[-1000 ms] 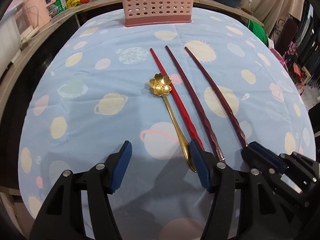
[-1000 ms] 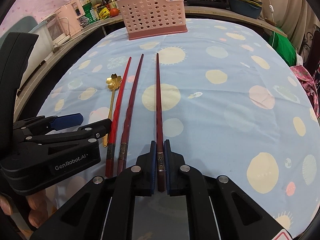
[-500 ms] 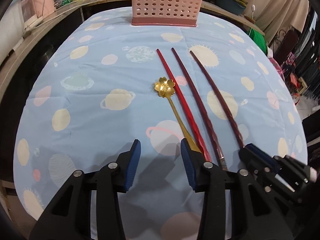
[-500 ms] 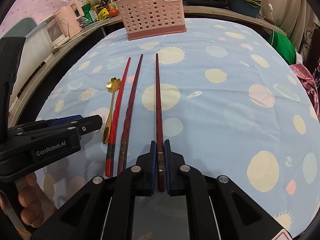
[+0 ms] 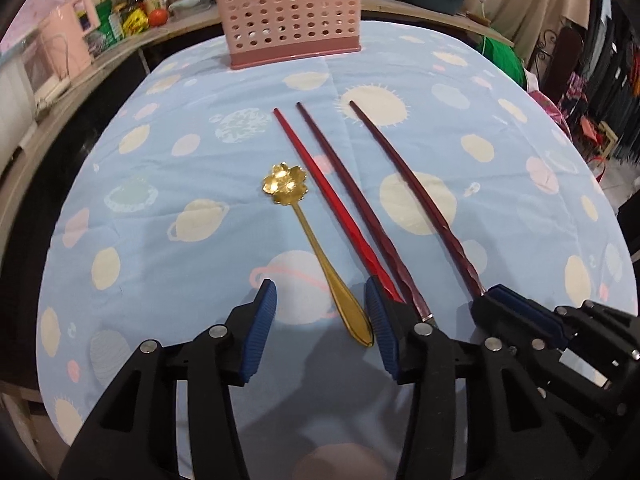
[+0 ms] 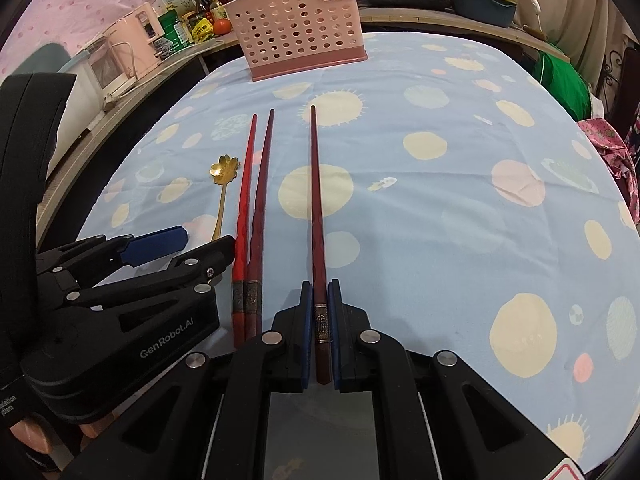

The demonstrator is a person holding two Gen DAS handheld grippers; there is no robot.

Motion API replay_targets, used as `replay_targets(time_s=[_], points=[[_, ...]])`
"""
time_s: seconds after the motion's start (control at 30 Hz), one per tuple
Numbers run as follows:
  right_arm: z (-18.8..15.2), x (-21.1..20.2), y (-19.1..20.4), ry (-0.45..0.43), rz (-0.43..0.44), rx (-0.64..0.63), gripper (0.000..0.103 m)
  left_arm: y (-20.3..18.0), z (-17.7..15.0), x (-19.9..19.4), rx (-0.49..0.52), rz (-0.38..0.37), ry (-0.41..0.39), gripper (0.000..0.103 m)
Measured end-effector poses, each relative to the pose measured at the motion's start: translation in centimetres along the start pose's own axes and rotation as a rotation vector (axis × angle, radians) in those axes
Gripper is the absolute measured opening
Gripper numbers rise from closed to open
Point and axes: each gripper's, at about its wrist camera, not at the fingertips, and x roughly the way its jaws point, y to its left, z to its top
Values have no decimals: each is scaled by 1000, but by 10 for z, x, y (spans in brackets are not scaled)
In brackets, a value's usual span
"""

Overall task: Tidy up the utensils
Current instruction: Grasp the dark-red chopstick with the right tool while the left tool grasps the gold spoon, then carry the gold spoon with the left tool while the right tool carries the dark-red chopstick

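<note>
My right gripper (image 6: pixel 321 292) is shut on the near end of a dark red chopstick (image 6: pixel 317 200), which points toward the pink perforated basket (image 6: pixel 298 26); the chopstick (image 5: pixel 416 204) and that gripper (image 5: pixel 516 312) also show in the left wrist view. My left gripper (image 5: pixel 322 312) is open, its pads either side of the handle of a gold flower-bowl spoon (image 5: pixel 316 248) lying on the cloth. A bright red chopstick (image 5: pixel 332 200) and a dark red one (image 5: pixel 360 208) lie side by side just right of the spoon. The basket (image 5: pixel 286 8) stands at the far edge.
The table wears a light blue cloth with planet prints (image 6: pixel 440 200). A counter (image 6: pixel 132 64) with a pink appliance, packets and jars runs along the far left. Pots and a green bundle (image 6: pixel 564 80) sit at the far right.
My left gripper has moved right and forward and narrowed, so its pads now flank the spoon handle. The right gripper has stayed shut on its chopstick.
</note>
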Motion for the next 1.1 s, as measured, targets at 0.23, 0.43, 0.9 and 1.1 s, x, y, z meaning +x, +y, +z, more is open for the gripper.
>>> replay_targets(time_s=[0.23, 0.43, 0.9, 1.1], points=[[-1, -1, -1, -2, 3, 3, 7, 15, -4, -5, -23, -17, 8, 15], [-2, -3, -1, -8, 2, 3, 7, 33, -8, -9, -84, -55, 23, 9], [23, -50, 0, -124, 22, 6, 7, 52, 5, -52, -155, -113, -48, 0], [38, -68, 0, -162, 25, 18, 7, 59, 13, -69, -178, -137, -63, 0]])
